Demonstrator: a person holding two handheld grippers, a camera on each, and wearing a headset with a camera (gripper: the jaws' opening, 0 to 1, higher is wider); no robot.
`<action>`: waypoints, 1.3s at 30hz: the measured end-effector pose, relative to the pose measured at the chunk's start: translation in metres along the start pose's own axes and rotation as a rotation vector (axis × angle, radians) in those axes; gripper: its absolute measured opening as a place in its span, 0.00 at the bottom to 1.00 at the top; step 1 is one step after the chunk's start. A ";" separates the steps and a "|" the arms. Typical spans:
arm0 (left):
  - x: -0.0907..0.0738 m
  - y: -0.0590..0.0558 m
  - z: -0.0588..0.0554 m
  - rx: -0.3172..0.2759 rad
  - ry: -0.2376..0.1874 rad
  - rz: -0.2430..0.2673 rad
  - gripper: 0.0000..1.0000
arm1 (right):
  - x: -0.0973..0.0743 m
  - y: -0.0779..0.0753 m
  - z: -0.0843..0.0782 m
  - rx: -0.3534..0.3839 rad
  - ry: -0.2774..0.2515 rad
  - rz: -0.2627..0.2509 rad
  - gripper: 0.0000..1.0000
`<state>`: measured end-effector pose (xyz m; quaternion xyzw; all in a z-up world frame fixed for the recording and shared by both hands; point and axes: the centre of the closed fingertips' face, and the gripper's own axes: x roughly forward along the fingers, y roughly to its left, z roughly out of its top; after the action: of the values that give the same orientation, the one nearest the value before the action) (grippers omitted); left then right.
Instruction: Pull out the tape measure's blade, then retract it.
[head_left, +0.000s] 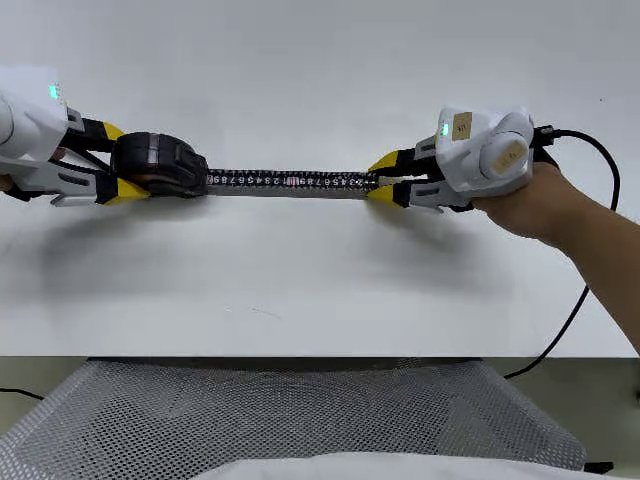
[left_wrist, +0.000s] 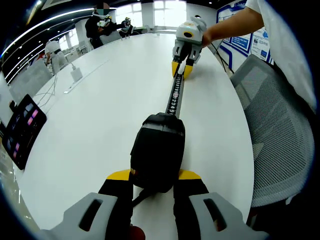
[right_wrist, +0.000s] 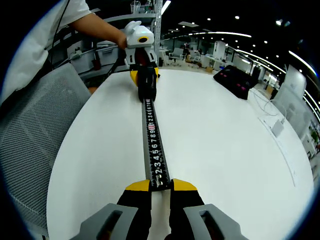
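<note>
1. The left tool (head_left: 120, 160) has its jaws spread about as wide as the tape measure case (head_left: 160, 163) and clamps it between the yellow-tipped fingers, one on each side.
2. The right tool (head_left: 382, 178) has its jaws drawn nearly together, with a narrow gap, and pinches the free end of the blade (head_left: 290, 181) between its yellow tips.
3. The two tools face each other across the white counter (head_left: 320, 290), well apart, with the blade stretched straight between them.
4. The case is black and rounded. It sits low on the counter, at the left of the head view.
5. The blade is dark with pale numerals and a red mark partway along. It runs just above or on the counter surface; which one cannot be told.
6. A hand (head_left: 530, 200) grips the right tool's white body, and a black cable (head_left: 590, 290) trails from it over the counter's near edge.
7. A grey mesh chair back (head_left: 300, 410) sits below that edge.
</note>
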<state>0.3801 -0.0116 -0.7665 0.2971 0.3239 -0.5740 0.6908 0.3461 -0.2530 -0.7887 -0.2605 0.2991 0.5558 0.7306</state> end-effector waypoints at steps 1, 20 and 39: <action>0.000 0.000 0.000 -0.001 0.000 0.000 0.25 | -0.001 0.000 -0.001 -0.001 0.004 0.000 0.09; 0.000 0.000 0.000 -0.003 0.000 0.002 0.25 | -0.010 -0.003 -0.012 0.001 0.029 -0.008 0.09; 0.001 0.001 -0.002 -0.001 0.003 0.001 0.25 | -0.028 -0.002 -0.028 0.007 0.063 -0.018 0.09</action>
<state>0.3806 -0.0106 -0.7683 0.2979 0.3253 -0.5729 0.6908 0.3383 -0.2916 -0.7875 -0.2777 0.3217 0.5398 0.7267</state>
